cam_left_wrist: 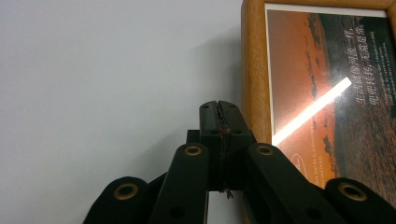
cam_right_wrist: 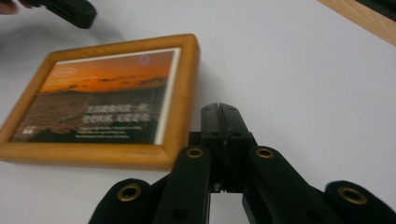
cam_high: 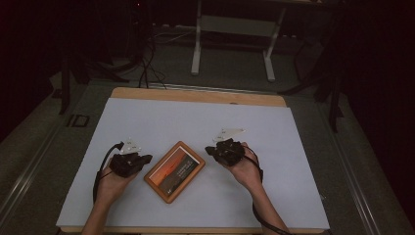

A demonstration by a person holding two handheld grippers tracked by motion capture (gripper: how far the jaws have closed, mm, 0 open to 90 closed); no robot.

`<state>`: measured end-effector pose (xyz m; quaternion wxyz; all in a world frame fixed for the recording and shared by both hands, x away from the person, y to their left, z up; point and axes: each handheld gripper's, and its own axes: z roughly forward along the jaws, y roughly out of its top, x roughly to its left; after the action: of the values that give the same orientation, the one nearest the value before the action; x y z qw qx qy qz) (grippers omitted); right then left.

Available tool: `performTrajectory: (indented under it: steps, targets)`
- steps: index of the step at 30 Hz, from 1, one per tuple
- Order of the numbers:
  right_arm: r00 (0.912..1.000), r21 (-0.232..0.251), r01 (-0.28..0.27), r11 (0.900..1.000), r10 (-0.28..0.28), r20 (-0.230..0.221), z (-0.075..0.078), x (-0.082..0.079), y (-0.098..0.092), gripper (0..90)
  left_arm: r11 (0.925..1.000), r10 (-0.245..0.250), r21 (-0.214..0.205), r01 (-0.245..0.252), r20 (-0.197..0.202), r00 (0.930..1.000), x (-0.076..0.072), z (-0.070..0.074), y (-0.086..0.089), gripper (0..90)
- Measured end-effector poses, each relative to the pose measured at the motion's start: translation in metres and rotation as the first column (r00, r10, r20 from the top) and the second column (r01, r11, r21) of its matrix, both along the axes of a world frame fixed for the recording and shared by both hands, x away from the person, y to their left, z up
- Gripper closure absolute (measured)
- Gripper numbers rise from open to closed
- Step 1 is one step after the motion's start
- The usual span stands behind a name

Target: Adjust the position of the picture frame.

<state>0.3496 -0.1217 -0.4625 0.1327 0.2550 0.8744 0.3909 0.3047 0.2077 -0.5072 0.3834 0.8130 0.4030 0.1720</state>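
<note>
Glass on the wooden picture frame (cam_high: 174, 171) could break, so I'd grab its stiff wood edge, though my left hand-held gripper (cam_high: 145, 159) and right hand-held gripper (cam_high: 209, 149) are both closed on nothing.

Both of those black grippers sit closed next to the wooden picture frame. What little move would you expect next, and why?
Probably the left gripper opens its jaws and edges toward the picture frame. Its tips are shut with nothing between them, right beside the frame's wooden border, and the frame lies flat on the white table sheet, touched by nothing. The right gripper is shut too, a little off the frame's other side, so either could go first.
</note>
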Motion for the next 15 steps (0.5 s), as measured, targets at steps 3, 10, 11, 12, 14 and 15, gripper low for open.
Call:
performTrajectory:
  steps: [3, 10, 11, 12, 14, 15]
  targets:
    - [0.9998, 0.006, -0.019, 0.9998, 0.019, 0.0, 0.0, -0.003, 0.006, 89.9, 1.0, -0.004, -0.006, 0.004, 0.0, 1.0, 0.0, 0.001, 0.001, 89.5]
    - [0.9984, -0.007, -0.056, 0.9984, 0.055, -0.012, -0.007, -0.007, 0.019, 89.9, 0.9997, -0.01, -0.022, 0.01, -0.005, 0.9999, 0.0, 0.001, 0.002, 89.1]
    - [0.9983, -0.009, -0.056, 0.9984, 0.056, -0.015, -0.009, -0.007, 0.021, 89.8, 0.9996, -0.012, -0.026, 0.012, -0.006, 0.9999, 0.0, 0.001, 0.002, 88.8]
    - [0.9981, -0.011, -0.059, 0.9982, 0.059, -0.02, -0.011, -0.008, 0.022, 89.8, 0.9995, -0.014, -0.029, 0.014, -0.007, 0.9999, 0.0, 0.001, 0.003, 88.5]
    - [0.9975, -0.015, -0.068, 0.9976, 0.067, -0.022, -0.014, -0.008, 0.025, 89.8, 0.9992, -0.018, -0.037, 0.017, -0.012, 0.9998, 0.0, 0.001, 0.003, 87.4]
    - [0.9974, -0.018, -0.069, 0.9975, 0.068, -0.024, -0.016, -0.009, 0.026, 89.8, 0.9991, -0.02, -0.037, 0.019, -0.015, 0.9997, 0.001, 0.0, 0.003, 86.8]
